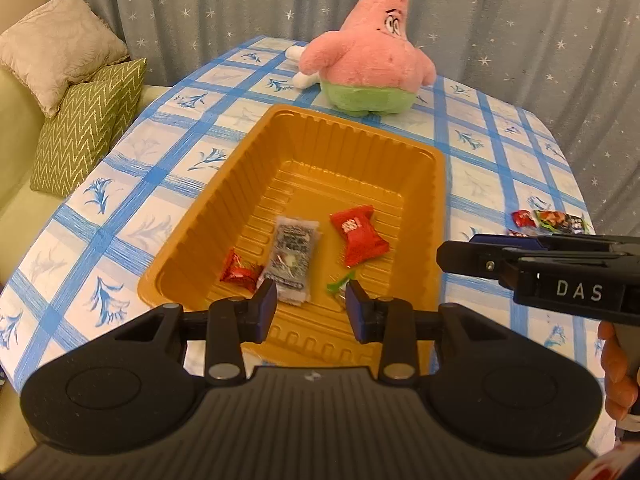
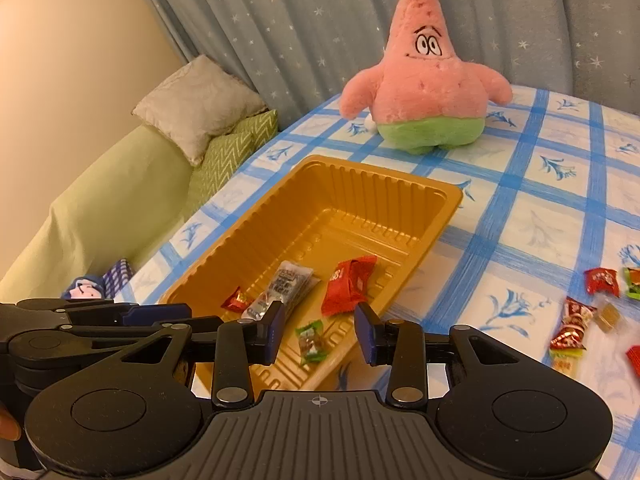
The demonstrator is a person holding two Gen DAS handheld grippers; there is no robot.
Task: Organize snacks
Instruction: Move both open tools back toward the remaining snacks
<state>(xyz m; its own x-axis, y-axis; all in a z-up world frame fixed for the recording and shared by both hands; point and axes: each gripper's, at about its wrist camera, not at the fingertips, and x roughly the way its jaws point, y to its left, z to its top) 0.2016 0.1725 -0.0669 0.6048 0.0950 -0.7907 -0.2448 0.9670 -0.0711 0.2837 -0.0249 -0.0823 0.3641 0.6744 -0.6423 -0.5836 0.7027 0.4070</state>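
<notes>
Both cams ride the grippers, looking fwd and down along the fingers, close above the near end of the gold tray (image 1: 248, 168). Left cam sits left of tray, right cam to its right; both share tray, pink plush (image 2: 428, 92) and checked tablecloth (image 1: 472, 160).

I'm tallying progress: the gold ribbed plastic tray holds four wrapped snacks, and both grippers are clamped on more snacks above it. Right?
Not quite. The gold ribbed plastic tray does hold four wrapped snacks, but the left gripper and right gripper both hang over it with jaws apart and nothing between them, as each wrist view shows.
</notes>
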